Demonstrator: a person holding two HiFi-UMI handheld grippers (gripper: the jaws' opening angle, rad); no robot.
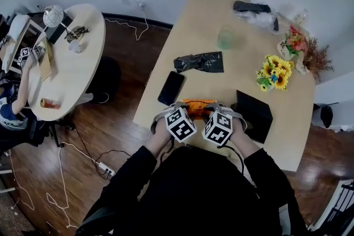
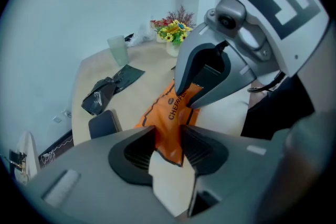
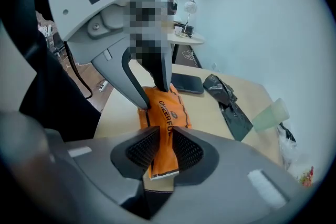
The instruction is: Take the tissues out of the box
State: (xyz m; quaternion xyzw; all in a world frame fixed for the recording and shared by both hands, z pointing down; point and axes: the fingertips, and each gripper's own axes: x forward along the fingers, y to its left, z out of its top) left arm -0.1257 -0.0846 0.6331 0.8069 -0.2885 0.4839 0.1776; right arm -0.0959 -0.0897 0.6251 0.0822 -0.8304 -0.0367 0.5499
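At the near edge of the table (image 1: 221,8), our left gripper (image 2: 168,145) pinches one end of the orange tissue pack (image 2: 169,113) and our right gripper (image 3: 165,145) clamps the other. The soft, light, slippery wrapper likely handles best gripped by its sealed ends.

Near edge of the table (image 1: 232,77): left gripper (image 2: 168,147) and right gripper (image 3: 164,146) are crowding together, both clamping the one orange pack (image 1: 199,103), leaving little gap between them.

Phone (image 1: 171,88) is blocking the left edge, just beside the left gripper.

Black bag (image 1: 199,62) is sprawling just beyond the phone.

Black box (image 1: 255,114) is closing off the near right corner, beside the right gripper.

Sunflowers (image 1: 275,73) are standing up along the right edge.

Cup (image 1: 226,37) is standing past the middle.

Bare strip is lying open between bag and sunflowers.
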